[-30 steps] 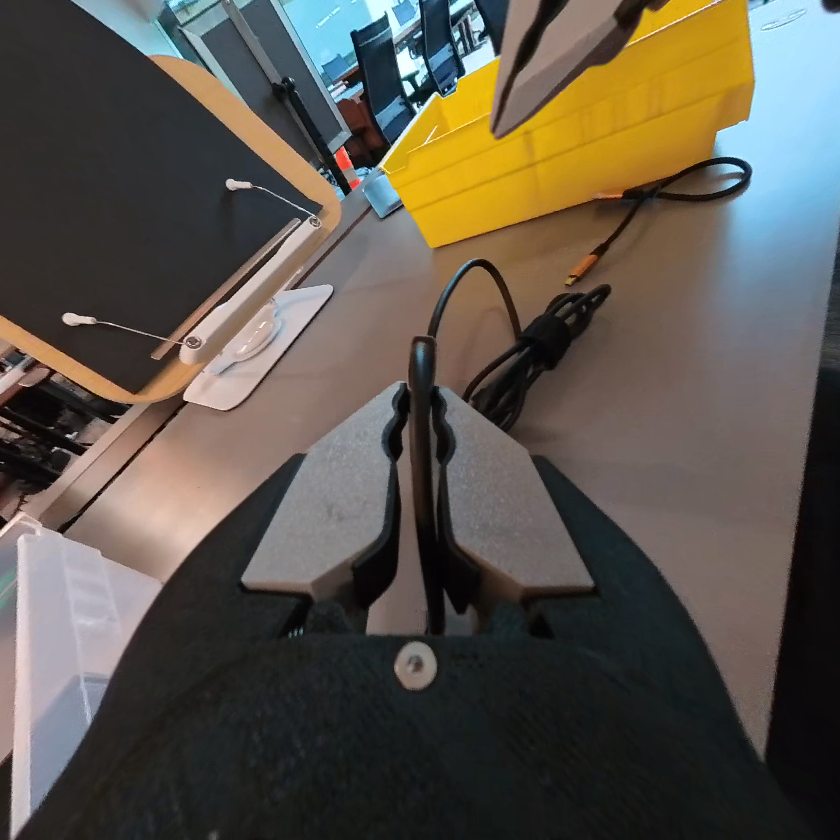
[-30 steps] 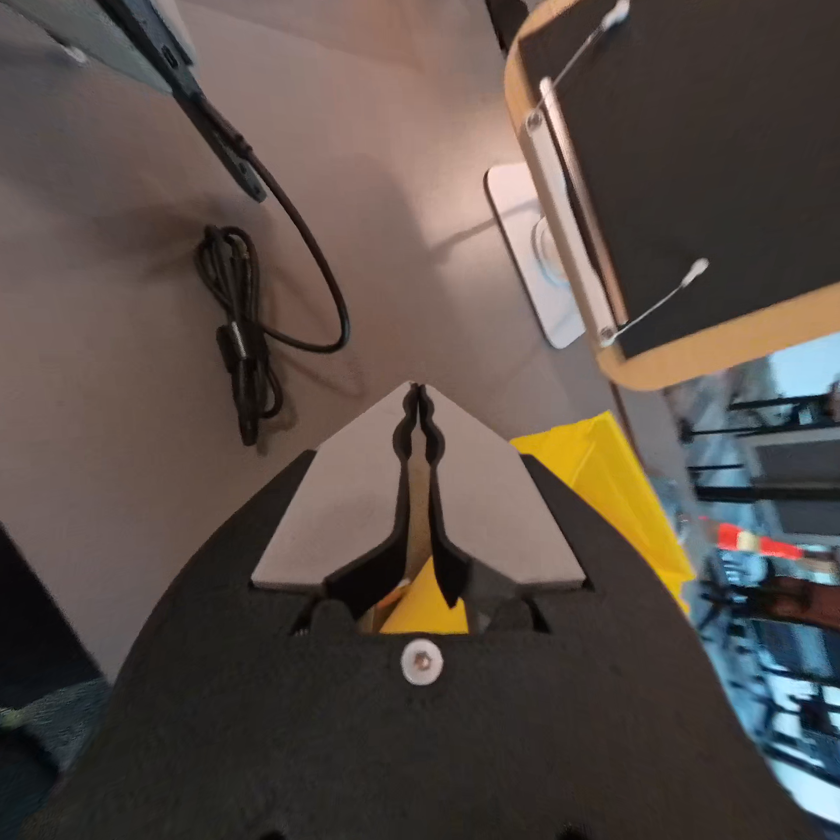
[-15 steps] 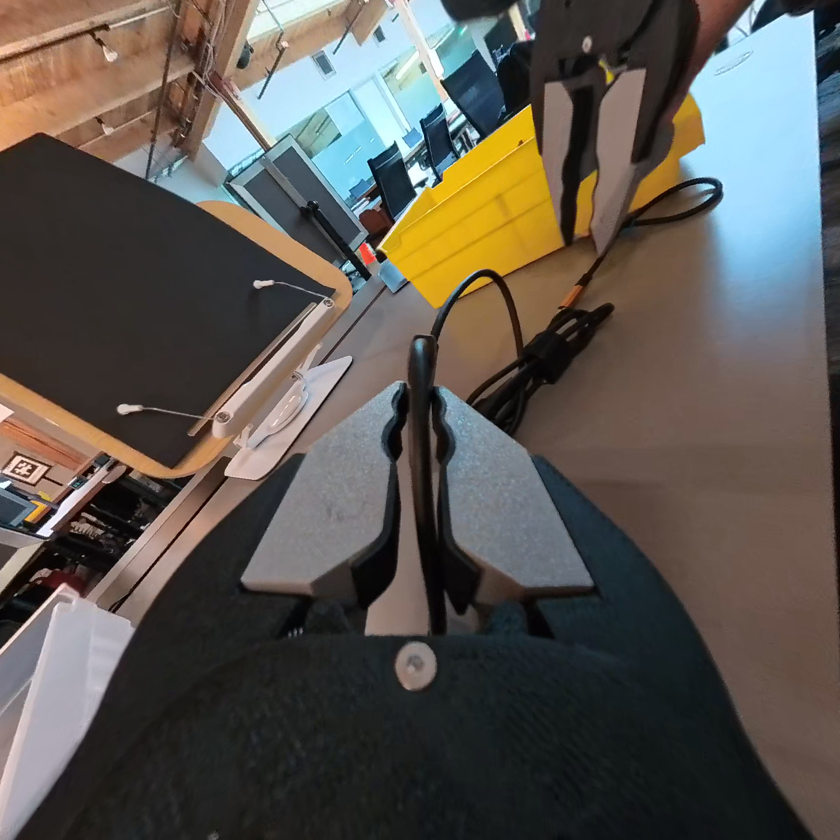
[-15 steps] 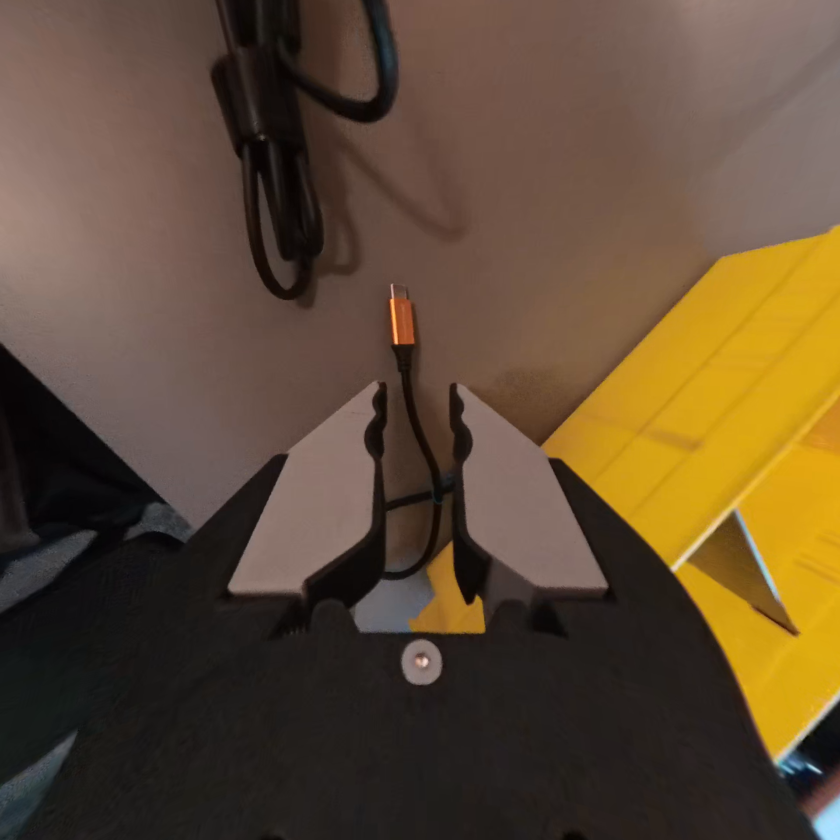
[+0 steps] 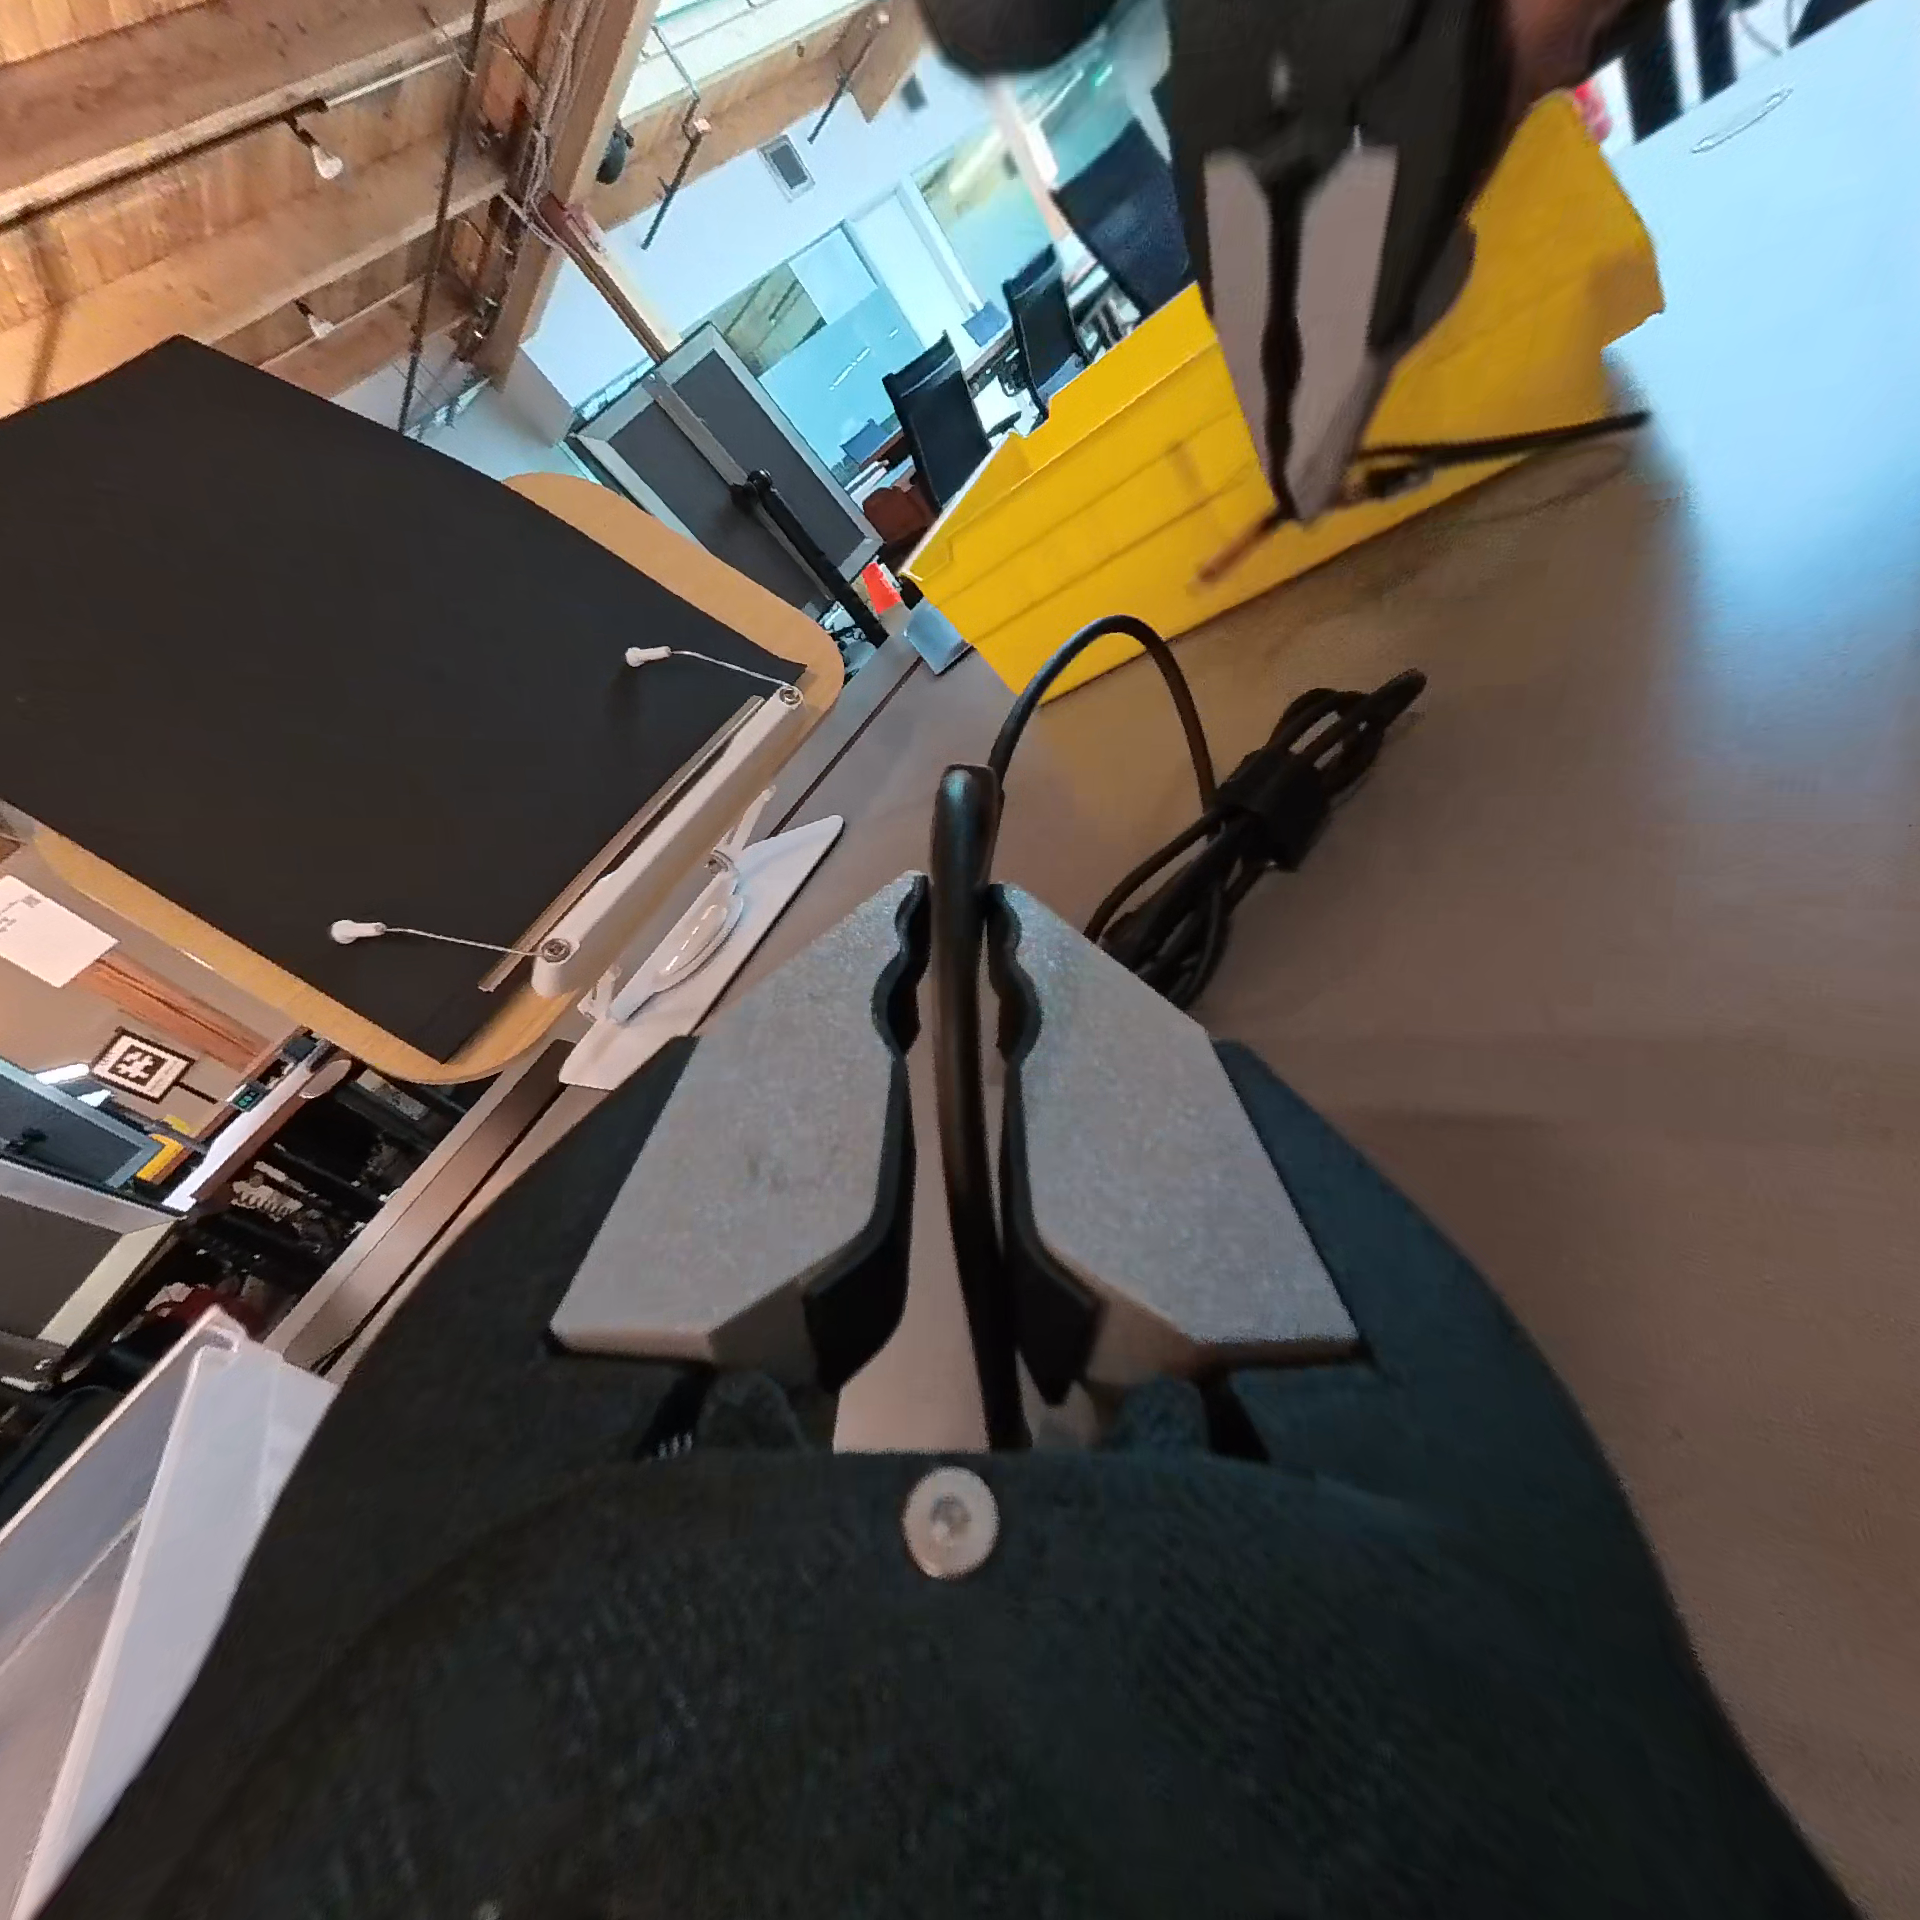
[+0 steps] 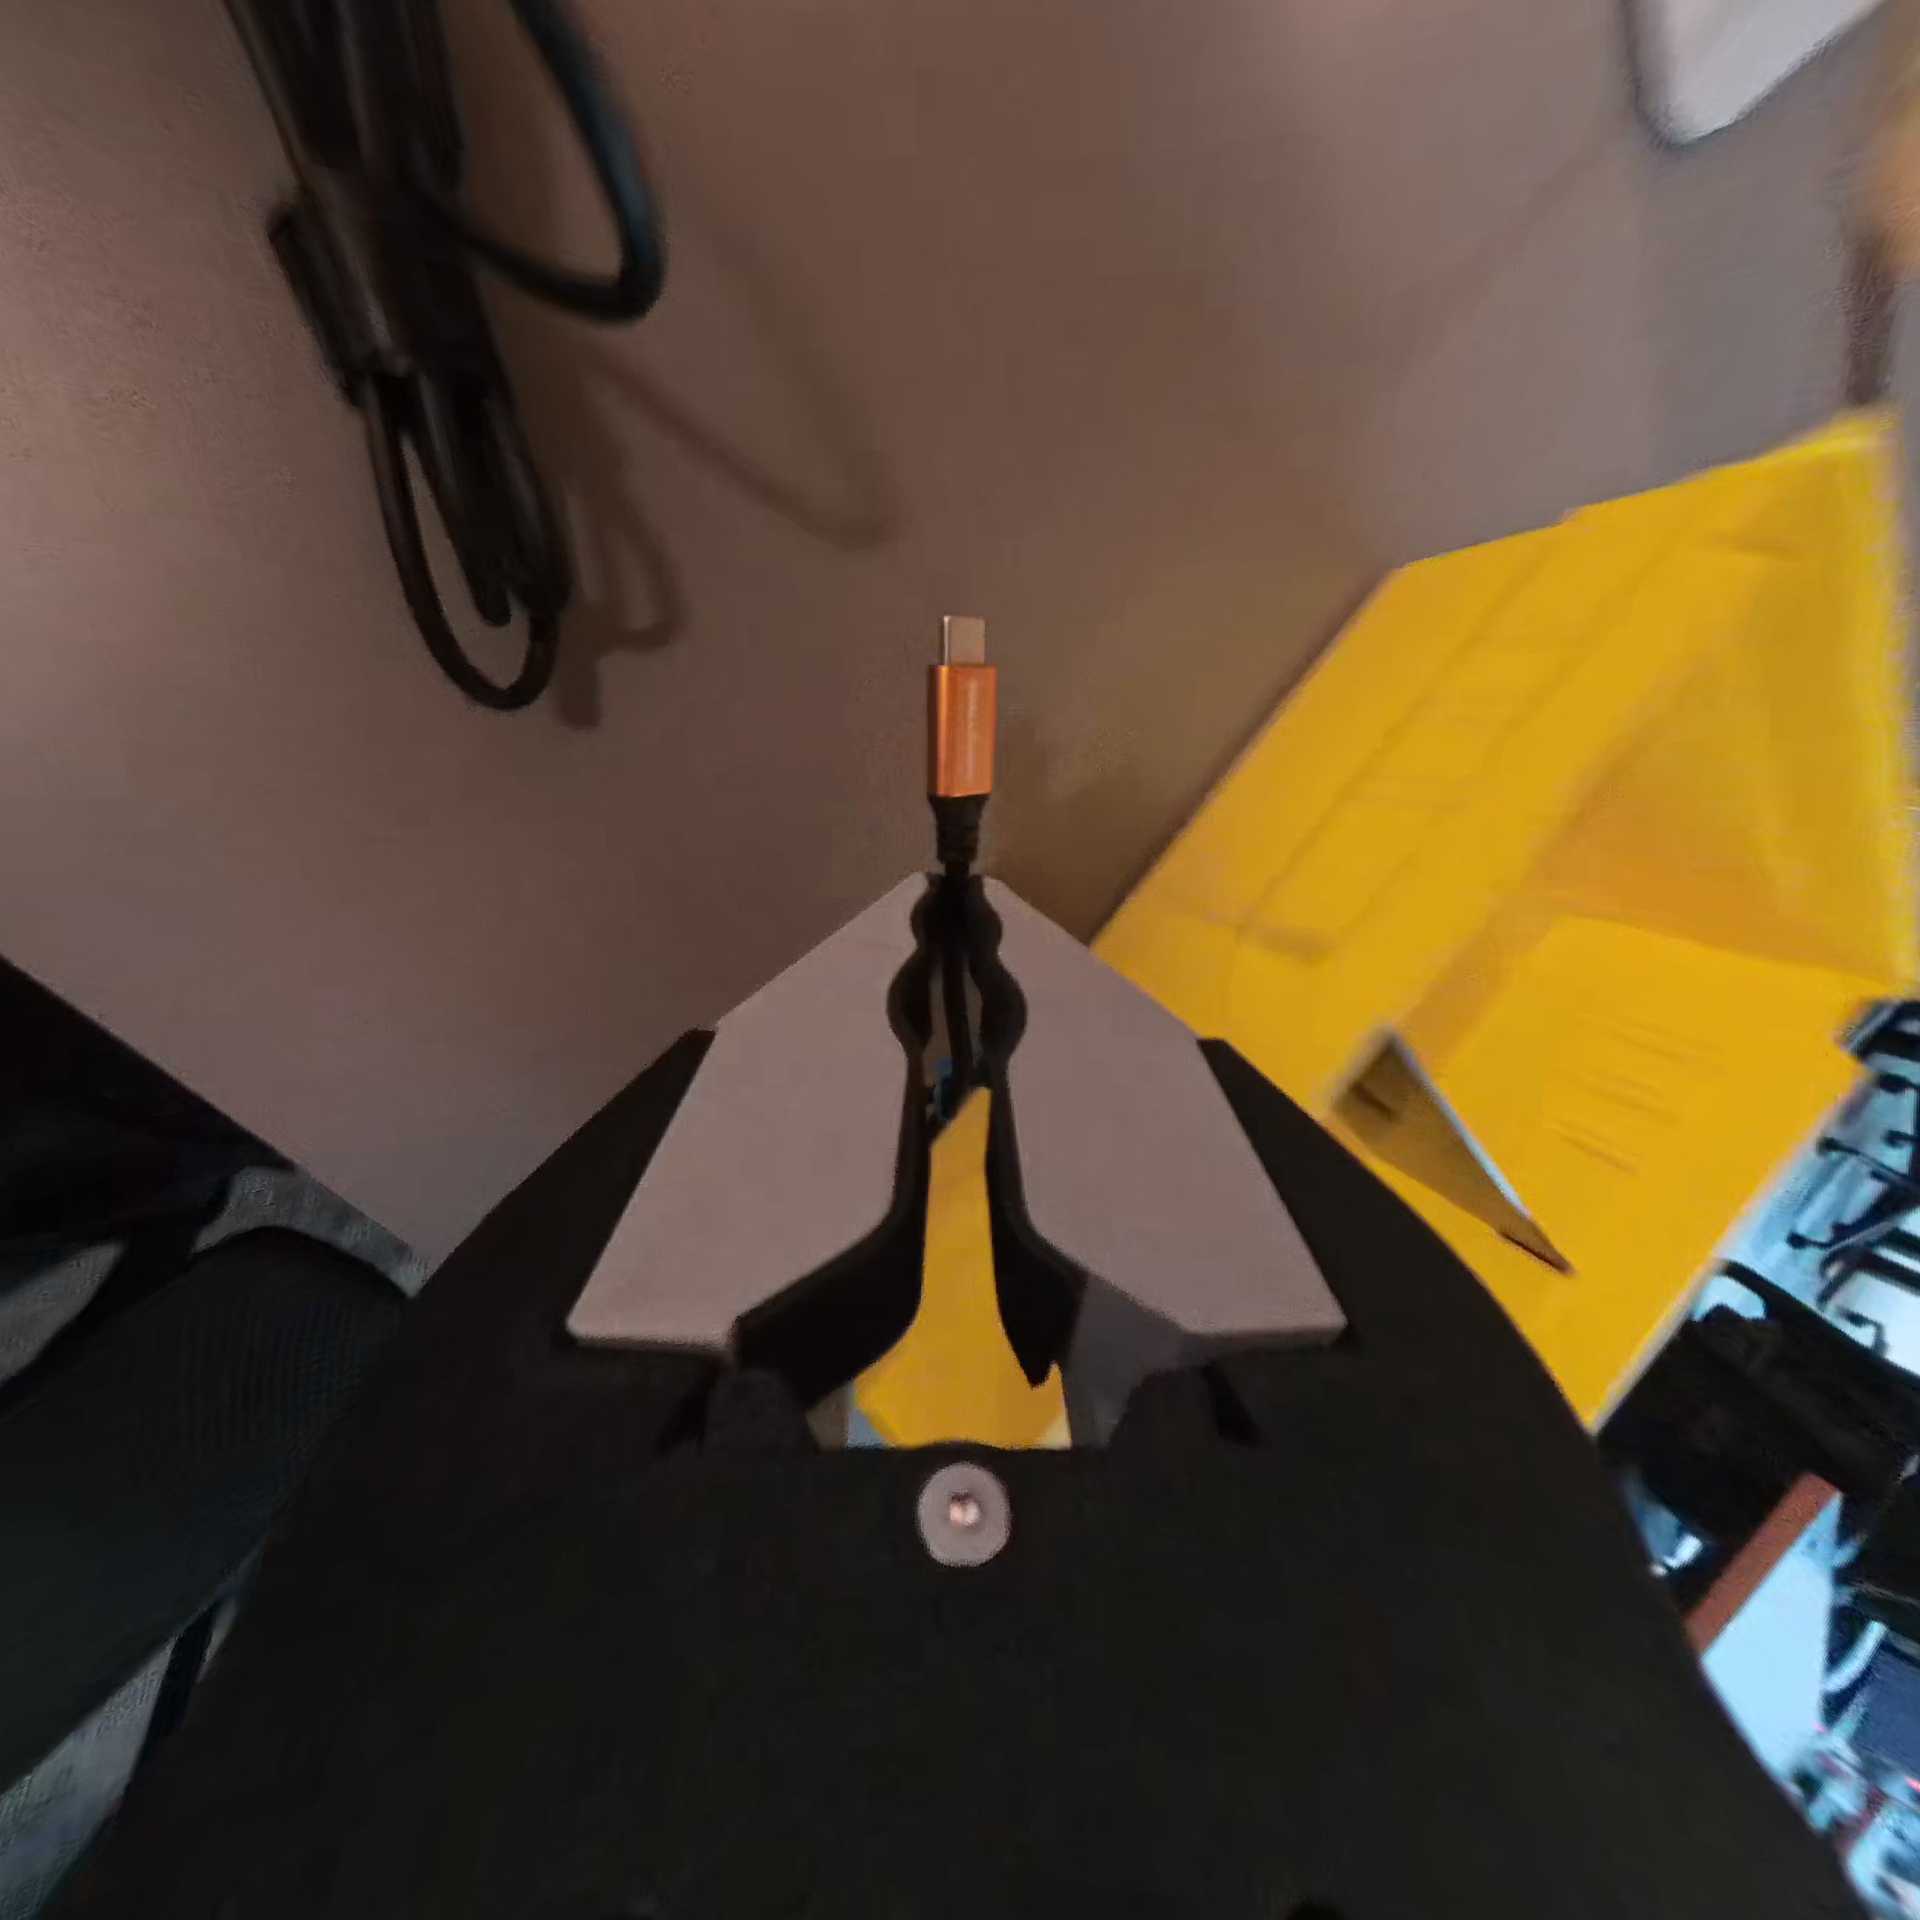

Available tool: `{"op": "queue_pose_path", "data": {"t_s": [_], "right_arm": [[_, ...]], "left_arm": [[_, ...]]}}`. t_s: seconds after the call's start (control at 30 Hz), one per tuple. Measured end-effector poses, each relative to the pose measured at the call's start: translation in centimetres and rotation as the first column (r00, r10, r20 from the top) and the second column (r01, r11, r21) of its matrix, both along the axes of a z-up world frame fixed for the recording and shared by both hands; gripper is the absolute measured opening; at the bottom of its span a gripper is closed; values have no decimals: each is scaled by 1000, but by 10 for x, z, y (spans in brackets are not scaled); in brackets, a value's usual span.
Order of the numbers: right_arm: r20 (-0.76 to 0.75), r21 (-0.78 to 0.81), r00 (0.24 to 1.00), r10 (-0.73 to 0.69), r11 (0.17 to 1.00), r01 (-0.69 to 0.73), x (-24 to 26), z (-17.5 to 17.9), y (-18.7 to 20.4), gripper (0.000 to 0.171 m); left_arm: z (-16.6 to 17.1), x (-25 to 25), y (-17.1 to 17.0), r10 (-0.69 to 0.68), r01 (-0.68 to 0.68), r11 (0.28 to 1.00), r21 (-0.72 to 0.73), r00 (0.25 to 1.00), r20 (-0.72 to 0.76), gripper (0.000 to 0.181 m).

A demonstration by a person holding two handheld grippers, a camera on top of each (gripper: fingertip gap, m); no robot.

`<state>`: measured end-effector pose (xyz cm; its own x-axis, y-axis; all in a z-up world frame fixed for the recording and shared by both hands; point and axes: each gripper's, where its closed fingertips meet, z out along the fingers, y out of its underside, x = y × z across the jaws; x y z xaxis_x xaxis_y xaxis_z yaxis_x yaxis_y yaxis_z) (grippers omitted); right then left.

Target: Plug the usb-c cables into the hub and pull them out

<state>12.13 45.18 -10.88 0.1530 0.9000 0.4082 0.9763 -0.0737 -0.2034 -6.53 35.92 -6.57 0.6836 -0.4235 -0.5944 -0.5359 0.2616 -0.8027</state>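
Right claw point(image 6: 957, 883) is pinching the thin black cord of the usb-c cable point(image 6: 961, 831) just behind its strain relief, so the orange-sleeved plug point(image 6: 961, 732) is sticking out past the tips toward twelve o'clock over the grey table point(image 6: 1039, 260). Left claw point(image 5: 958, 899) is clenching the hub point(image 5: 961, 997), a slim black body standing on edge between its fingers, with the hub's own lead point(image 5: 1117, 649) arching off toward one o'clock into a strapped black bundle point(image 5: 1262, 821) lying on the table. A yellow bin point(image 5: 1143, 499) is sitting beyond, at about one o'clock in the left wrist view.

Judging by looks, the cable is light and floppy, while the metal-sleeved plug is short, stiff and probably slick. Gripping on the cord is leaving the plug free to droop or swivel, so pushing it into a port may be buckling the cord instead of seating it; taking hold on the orange sleeve itself would likely be giving firmer aim. The hub looks light and rigid, and squeezing its flat faces should be bracing it. Which edge is carrying its ports cannot be made out.
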Motion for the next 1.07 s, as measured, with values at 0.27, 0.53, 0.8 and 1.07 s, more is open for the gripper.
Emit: {"op": "queue_pose_path", "data": {"t_s": [0.27, 0.53, 0.8, 1.07], "right_arm": [[-507, 252, 859, -73, 941, 228, 57, 186, 27, 0], [-573, 275, 806, -149, 892, 360, 124, 176, 58, 0], [-503, 94, 830, -242, 939, 331, 111, 82, 67, 18], [-609, 130, 735, 298, 952, -279, -57, 109, -67, 57]], "left_arm": [[2, -2, 0, 9, -9, 1000, 1, 1000, 21, 8], [2, -2, 0, 14, -14, 1000, 7, 1000, 16, 8], [0, 8, -8, -72, 72, 997, -7, 997, 14, 8], [2, 24, -22, -183, 182, 983, 13, 983, 9, 8]]}}
